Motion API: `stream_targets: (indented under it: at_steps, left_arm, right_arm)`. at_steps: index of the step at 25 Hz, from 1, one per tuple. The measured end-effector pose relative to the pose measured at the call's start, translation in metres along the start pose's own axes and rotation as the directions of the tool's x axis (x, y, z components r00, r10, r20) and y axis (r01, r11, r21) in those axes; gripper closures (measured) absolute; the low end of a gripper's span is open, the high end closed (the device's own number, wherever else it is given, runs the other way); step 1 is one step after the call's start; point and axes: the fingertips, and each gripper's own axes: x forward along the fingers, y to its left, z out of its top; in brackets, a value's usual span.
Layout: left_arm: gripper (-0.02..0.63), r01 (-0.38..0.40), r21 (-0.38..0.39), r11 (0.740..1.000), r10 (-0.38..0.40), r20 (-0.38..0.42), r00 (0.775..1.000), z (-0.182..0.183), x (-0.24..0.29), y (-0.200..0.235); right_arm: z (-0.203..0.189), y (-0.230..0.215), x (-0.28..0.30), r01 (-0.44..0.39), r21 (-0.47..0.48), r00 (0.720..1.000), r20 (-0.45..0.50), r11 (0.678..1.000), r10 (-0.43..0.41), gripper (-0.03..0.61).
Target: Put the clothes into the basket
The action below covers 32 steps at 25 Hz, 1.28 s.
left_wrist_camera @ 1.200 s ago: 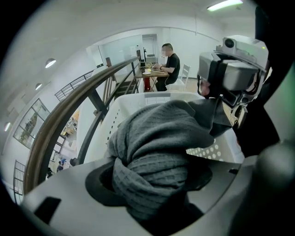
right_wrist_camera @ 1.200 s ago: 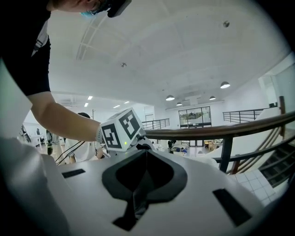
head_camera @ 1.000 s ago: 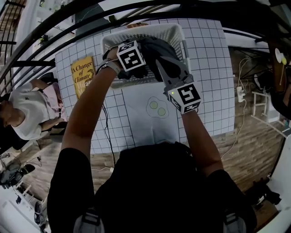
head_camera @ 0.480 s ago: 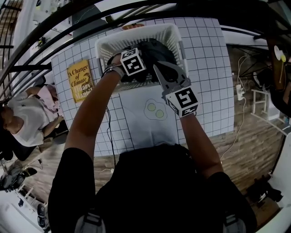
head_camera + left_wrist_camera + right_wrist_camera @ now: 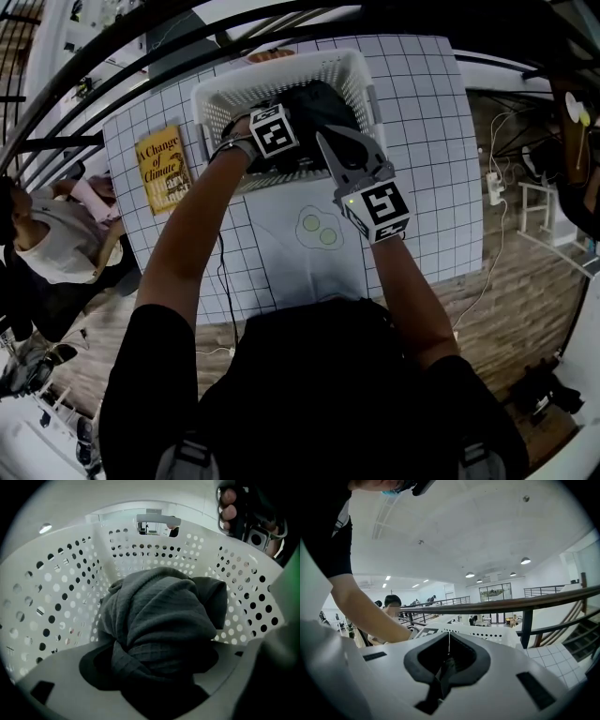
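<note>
A white perforated basket (image 5: pixel 281 67) stands at the far side of the gridded table. A dark grey garment (image 5: pixel 317 98) lies bunched inside it. My left gripper (image 5: pixel 289 161) points steeply down into the basket (image 5: pixel 56 602). Its jaws have just been opening, and the grey garment (image 5: pixel 159 620) still lies gathered between them, resting on the basket floor. My right gripper (image 5: pixel 326 142) hovers at the basket's near rim, shut and empty. In the right gripper view its jaws (image 5: pixel 449 641) meet in a thin line. A white garment with a fried-egg print (image 5: pixel 314 246) lies flat in front of the basket.
A yellow book (image 5: pixel 161 169) lies on the table (image 5: pixel 427 141) left of the basket. A person (image 5: pixel 52 248) sits beyond the table's left edge. A dark railing (image 5: pixel 511 604) runs behind the table, with wooden floor and cables to the right.
My left gripper has sunk deeper into the basket with the grey garment. The right gripper has stayed by the near rim. The person at the left has shifted.
</note>
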Motion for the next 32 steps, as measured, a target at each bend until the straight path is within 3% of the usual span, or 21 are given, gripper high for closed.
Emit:
stream_targets:
  at_steps: [6,10,14,18,20,23,25,32]
  left_arm:
    - [0.173,0.012,-0.020,1.000,-0.012,0.003,1.000,-0.002,-0.001,-0.002]
    - [0.153,-0.010,-0.020,1.000,0.010,0.013,1.000,0.001,-0.018,0.004]
    - [0.155,-0.079,-0.023,0.997,0.080,0.067,0.995,0.011,-0.051,0.017]
    - [0.158,-0.133,-0.082,0.988,0.145,0.169,0.975,0.027,-0.098,0.022]
    - [0.161,-0.147,-0.144,0.979,0.181,0.256,0.950,0.036,-0.124,0.023]
    - [0.197,-0.165,-0.232,0.959,0.245,0.382,0.891,0.049,-0.164,0.020]
    - [0.270,-0.170,-0.271,0.947,0.279,0.442,0.853,0.055,-0.191,0.011]
    - [0.404,-0.150,-0.371,0.917,0.359,0.601,0.714,0.065,-0.254,-0.037]
  right_arm:
    - [0.000,-0.001,0.000,0.002,0.005,1.000,-0.002,1.000,-0.002,0.561]
    - [0.000,-0.002,0.000,0.003,0.009,1.000,-0.004,1.000,-0.003,0.561]
    - [0.006,-0.001,-0.001,0.003,0.004,1.000,0.002,1.000,-0.003,0.561]
    - [0.016,0.003,-0.003,-0.001,-0.013,1.000,0.012,1.000,0.001,0.561]
    - [0.022,0.005,-0.005,-0.001,-0.022,1.000,0.018,1.000,0.001,0.561]
    - [0.030,0.009,-0.009,-0.002,-0.036,1.000,0.028,0.999,0.003,0.561]
    - [0.034,0.012,-0.013,-0.003,-0.043,0.999,0.031,0.999,0.004,0.561]
    - [0.046,0.039,-0.030,-0.022,-0.068,0.999,0.041,0.997,0.025,0.561]
